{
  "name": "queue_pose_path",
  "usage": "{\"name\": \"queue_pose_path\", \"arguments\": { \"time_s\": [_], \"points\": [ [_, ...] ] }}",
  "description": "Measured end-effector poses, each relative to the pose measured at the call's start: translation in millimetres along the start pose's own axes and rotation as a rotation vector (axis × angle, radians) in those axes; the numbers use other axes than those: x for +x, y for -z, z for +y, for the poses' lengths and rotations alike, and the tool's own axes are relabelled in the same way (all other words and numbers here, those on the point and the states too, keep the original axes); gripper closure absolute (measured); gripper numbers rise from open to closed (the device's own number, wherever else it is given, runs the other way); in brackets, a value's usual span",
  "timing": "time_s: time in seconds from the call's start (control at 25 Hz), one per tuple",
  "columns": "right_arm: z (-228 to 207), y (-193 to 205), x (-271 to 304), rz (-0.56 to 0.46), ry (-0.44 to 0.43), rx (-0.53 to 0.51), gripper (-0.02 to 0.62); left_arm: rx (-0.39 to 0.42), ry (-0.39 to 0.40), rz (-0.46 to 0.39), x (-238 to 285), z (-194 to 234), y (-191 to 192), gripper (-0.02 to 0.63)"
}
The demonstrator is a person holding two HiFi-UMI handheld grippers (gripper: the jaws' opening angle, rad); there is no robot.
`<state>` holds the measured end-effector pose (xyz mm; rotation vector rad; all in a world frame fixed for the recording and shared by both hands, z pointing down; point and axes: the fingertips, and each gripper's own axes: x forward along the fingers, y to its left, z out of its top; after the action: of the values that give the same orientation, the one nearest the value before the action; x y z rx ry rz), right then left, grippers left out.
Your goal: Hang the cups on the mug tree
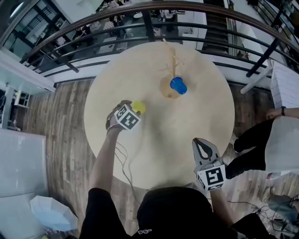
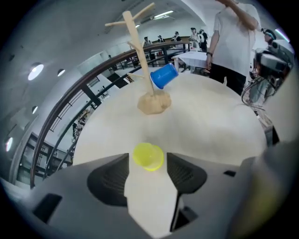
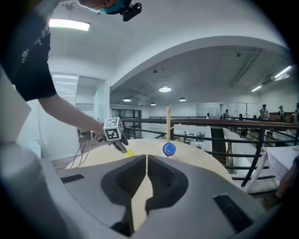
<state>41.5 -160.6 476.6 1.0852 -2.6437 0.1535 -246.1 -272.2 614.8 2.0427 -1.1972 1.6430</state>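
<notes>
A round, pale wooden tabletop (image 1: 187,126) stands on a wood floor beside a dark railing (image 1: 140,10), with an open hall beyond. On the far side of the tabletop stands the wooden mug tree (image 1: 174,63), its base resting on the surface. 1 blue cup (image 1: 178,85) hangs tilted from a low branch, just above the base. A yellow cup (image 1: 138,107) sits on the tabletop well apart from the tree, nearer the left edge; it appears to lie on its side. The left tool (image 2: 147,161) points steeply down at it with its jaws wide apart, the yellow cup sitting at the gap between the 2 tips, and neither pad presses on it. The right tool (image 3: 146,158) is over the near right edge of the tabletop, pointing roughly level toward the tree, its jaws together with nothing between them. A person in a white top (image 2: 233,42) stands beyond the tabletop on the right
</notes>
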Motion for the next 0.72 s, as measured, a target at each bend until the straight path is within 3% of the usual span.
{"name": "queue_pose_path", "arguments": {
  "time_s": [0.28, 0.56, 0.72],
  "points": [
    [3, 15, -6, 0.046, 0.019, 0.004, 0.577, 0.038, 0.048, 0.093, 44, 8, 10, 0.357],
    [4, 27, -1, 0.135, 0.012, 0.001, 0.577, 0.026, 0.018, 0.061, 54, 7, 3, 0.359],
    [14, 23, 5, 0.102, -0.010, -0.005, 0.577, 0.014, -0.042, 0.021, 48, 13, 5, 0.365]
  ]
}}
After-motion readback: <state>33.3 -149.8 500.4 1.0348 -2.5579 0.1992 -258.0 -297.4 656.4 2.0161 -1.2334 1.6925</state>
